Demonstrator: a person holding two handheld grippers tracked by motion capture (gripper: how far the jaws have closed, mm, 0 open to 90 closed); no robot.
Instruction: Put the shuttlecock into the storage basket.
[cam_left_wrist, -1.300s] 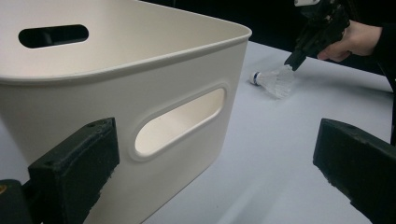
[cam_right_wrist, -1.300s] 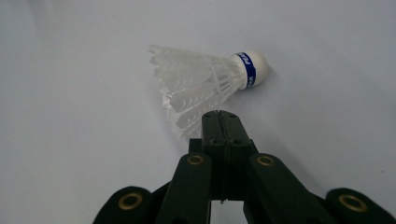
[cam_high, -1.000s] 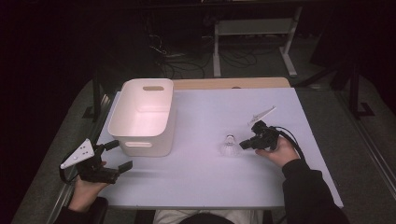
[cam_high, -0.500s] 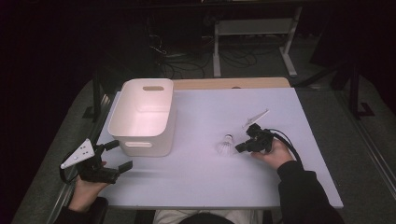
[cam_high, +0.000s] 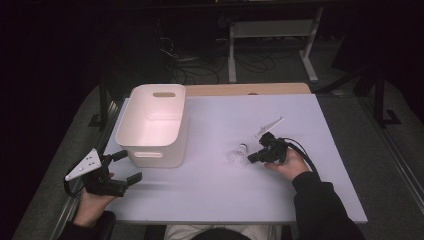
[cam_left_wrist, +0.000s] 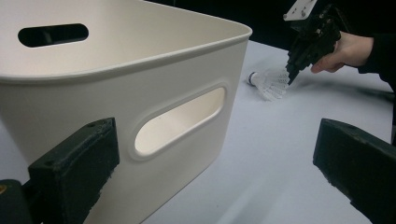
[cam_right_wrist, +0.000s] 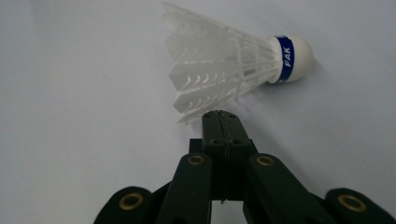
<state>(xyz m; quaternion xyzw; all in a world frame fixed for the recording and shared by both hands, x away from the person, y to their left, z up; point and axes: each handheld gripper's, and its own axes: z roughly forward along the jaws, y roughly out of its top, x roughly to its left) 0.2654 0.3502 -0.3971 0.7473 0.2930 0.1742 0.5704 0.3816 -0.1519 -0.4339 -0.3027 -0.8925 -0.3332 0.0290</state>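
My right gripper (cam_right_wrist: 223, 116), jaws pressed together and empty, sits at the shuttlecock (cam_right_wrist: 233, 65) skirt mid-table; I should spread them before pinching; left gripper (cam_high: 122, 167) gapes idle

Room kept dark. White tabletop (cam_high: 320, 150) lit from above; wooden strip (cam_high: 245, 89) seen along far edge. Grey floor (cam_high: 350, 90) noted beyond table. White metal stand (cam_high: 270, 30) placed at back; black cables (cam_high: 185, 62) strewn beside it.

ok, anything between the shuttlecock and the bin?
Nothing. Bare white table separates the shuttlecock from the bin, seen in the high view.
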